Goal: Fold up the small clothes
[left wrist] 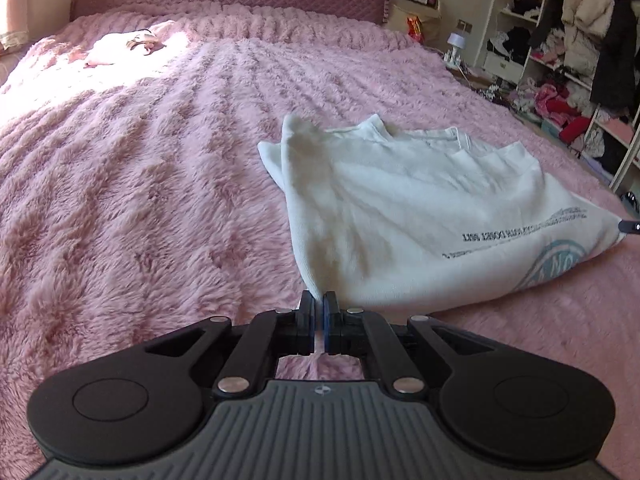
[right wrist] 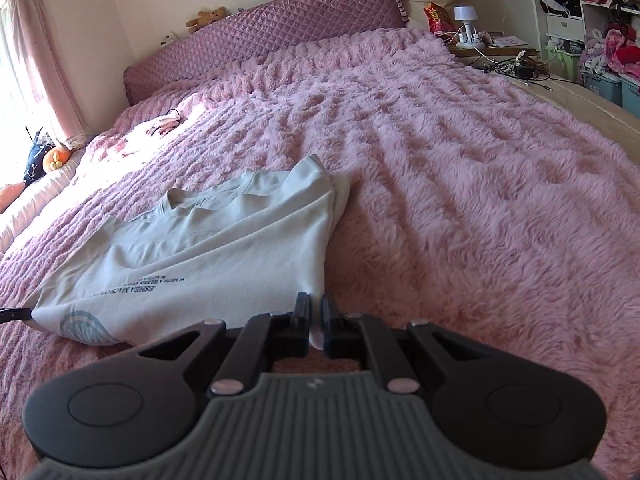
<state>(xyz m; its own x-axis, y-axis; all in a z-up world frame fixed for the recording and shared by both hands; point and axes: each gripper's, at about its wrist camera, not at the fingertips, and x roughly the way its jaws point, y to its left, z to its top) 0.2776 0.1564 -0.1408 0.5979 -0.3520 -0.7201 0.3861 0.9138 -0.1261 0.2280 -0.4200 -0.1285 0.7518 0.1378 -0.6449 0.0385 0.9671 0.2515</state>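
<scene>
A white T-shirt (left wrist: 404, 216) with black lettering and a pale blue round print lies on the pink fluffy bedspread. My left gripper (left wrist: 319, 300) is shut on the shirt's near left corner, lifting the hem slightly. In the right wrist view the same white T-shirt (right wrist: 192, 256) stretches away to the left. My right gripper (right wrist: 315, 304) is shut on its near right corner. The tip of the other gripper (right wrist: 16, 314) shows at the shirt's far corner, and likewise at the right edge of the left wrist view (left wrist: 630, 226). The shirt's collar end lies flat on the bed.
The pink bedspread (right wrist: 460, 184) covers the whole bed up to a quilted purple headboard (right wrist: 280, 32). A small pale garment (left wrist: 132, 46) lies near the pillows. A nightstand with a lamp (right wrist: 466, 20) and open shelves of clothes (left wrist: 560, 60) stand to the right.
</scene>
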